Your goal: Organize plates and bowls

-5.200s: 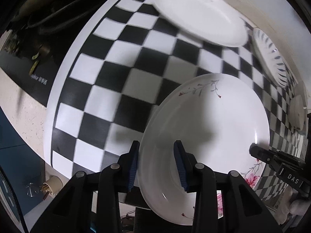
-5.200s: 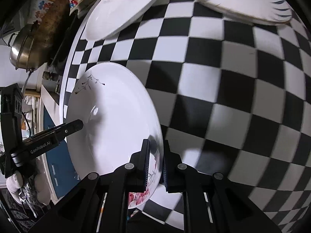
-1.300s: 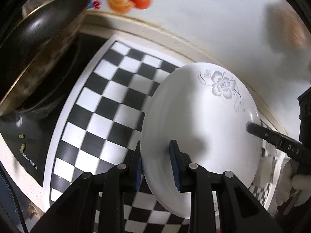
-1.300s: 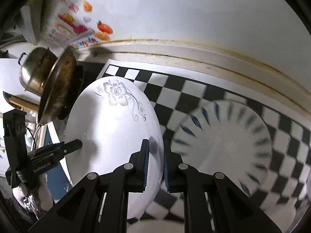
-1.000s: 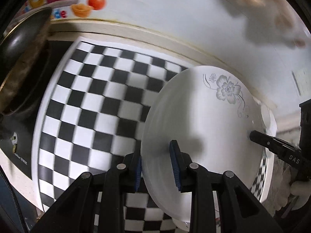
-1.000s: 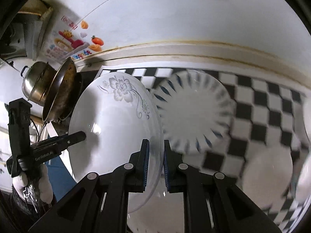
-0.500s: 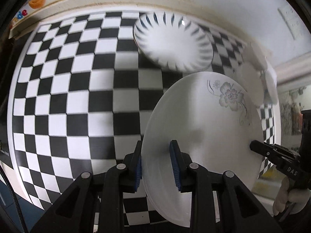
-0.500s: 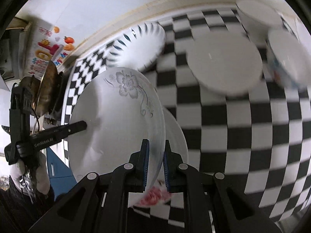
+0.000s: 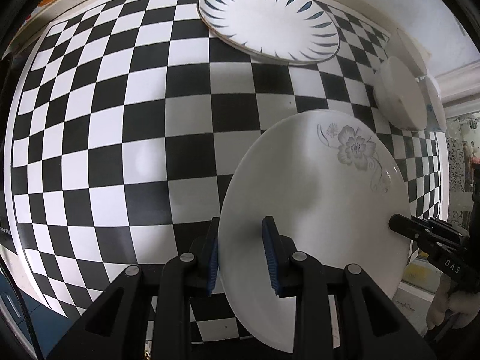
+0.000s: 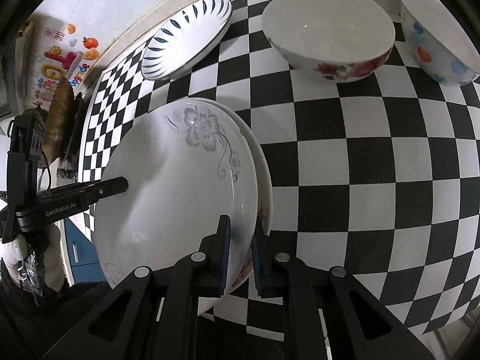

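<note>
Grey-flower plate (image 9: 315,204) is held at two opposite sides of its rim: the left gripper (image 9: 241,258) has its blue pads closed on one edge, and the right gripper (image 10: 240,252) pinches the other edge with narrow fingers. This plate sits tilted over the checkered table (image 9: 120,138). Directly under it lies a second white plate (image 10: 264,177) with pink flowers on its rim; whether the two touch I cannot tell. Beyond the grey-flower plate stands a blue-leaf plate (image 10: 187,37), near the wall. To the right of that one is a white bowl with red flowers (image 10: 328,27), and just beside it a bowl with blue and orange dots (image 10: 435,33).
</note>
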